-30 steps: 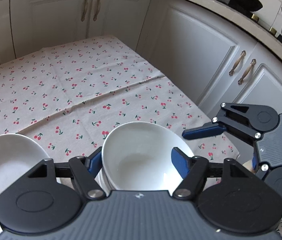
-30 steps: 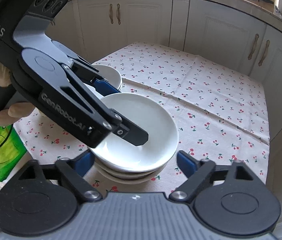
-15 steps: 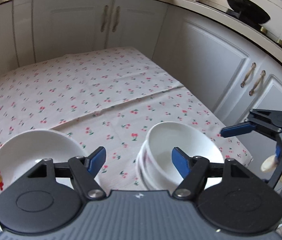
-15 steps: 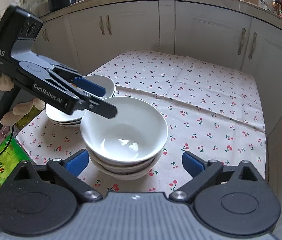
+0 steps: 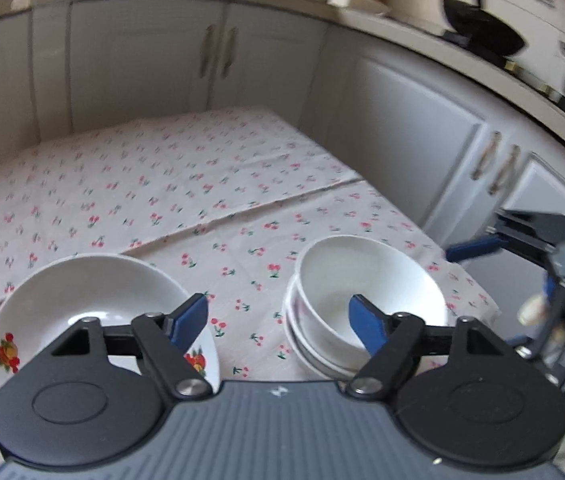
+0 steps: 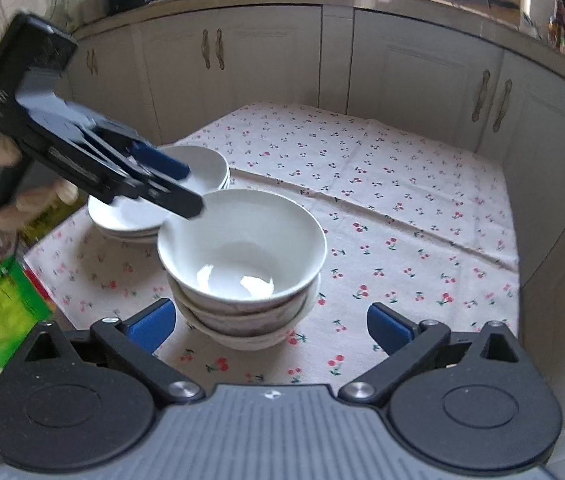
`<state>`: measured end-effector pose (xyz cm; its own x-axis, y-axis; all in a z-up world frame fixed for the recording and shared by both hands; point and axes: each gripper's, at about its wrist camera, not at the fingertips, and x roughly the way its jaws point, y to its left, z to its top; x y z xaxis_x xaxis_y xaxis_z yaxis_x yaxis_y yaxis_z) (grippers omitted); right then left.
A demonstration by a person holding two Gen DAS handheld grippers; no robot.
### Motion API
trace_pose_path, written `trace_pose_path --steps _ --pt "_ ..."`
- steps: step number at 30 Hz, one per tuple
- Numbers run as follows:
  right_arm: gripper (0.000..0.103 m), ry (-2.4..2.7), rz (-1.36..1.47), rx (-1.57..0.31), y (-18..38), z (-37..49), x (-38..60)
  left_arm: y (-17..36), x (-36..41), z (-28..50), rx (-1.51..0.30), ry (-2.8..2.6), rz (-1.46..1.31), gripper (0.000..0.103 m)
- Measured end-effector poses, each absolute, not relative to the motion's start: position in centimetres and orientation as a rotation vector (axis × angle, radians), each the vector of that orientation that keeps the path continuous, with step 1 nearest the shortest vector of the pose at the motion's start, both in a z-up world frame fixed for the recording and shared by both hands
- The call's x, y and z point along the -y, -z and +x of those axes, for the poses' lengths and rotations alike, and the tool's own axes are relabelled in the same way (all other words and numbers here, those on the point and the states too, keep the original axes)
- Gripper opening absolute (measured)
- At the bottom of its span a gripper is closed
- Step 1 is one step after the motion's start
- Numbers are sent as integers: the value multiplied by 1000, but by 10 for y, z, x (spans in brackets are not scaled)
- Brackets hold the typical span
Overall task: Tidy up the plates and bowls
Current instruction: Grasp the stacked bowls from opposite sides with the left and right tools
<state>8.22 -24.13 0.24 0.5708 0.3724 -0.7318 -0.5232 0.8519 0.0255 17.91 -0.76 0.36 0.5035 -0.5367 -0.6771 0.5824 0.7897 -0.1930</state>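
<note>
Cherry cloth, near edge: bowls nested in one stack, plates stacked just beside, sorted by kind; left gripper and right gripper above, jaws spread, holding nothing.

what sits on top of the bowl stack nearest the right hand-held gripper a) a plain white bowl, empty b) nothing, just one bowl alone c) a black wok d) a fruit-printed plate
a: the plain white ceramic bowl tops the stack of nested bowls, and nothing lies inside it.
</note>
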Motion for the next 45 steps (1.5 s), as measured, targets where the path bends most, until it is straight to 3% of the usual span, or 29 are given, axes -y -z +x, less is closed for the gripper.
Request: trace_pose_path --steps 3,28,45 --pt "103 -528 -259 -835 7 83 240 -4 9 161 -760 722 121 92" --pt "103 -611 -359 -938 73 120 234 67 75 156 -872 864 492 92" --pt "103 -739 -415 -876 70 125 234 65 72 167 -853 950 526 91"
